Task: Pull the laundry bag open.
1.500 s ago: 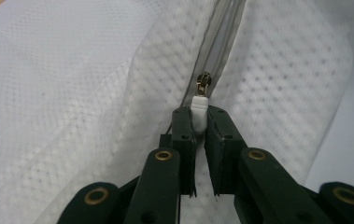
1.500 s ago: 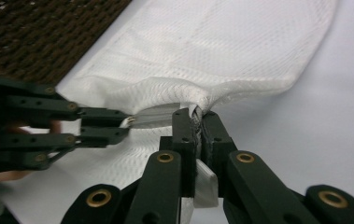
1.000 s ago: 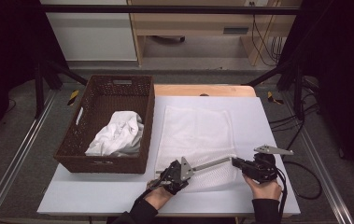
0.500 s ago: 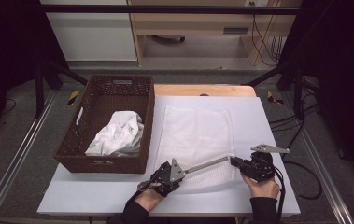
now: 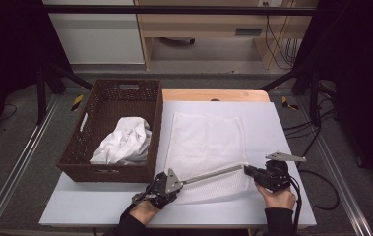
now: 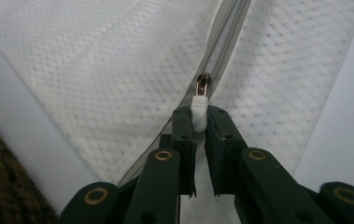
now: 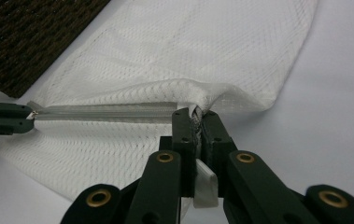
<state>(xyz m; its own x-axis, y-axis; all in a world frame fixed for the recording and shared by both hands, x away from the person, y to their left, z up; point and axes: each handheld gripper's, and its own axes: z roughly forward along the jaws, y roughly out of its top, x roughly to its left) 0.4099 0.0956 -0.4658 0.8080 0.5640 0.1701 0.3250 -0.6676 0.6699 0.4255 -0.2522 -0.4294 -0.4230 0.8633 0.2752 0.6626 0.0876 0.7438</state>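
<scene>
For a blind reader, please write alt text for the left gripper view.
The left tongs are shut on the white zipper pull of a white mesh bag. The zipper runs away toward the top, and the bag lies on a white table.

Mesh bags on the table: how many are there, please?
1. The white mesh bag lies flat on the table, right of the basket. The white cloth in the basket looks like plain fabric; something could lie hidden under it.
</scene>
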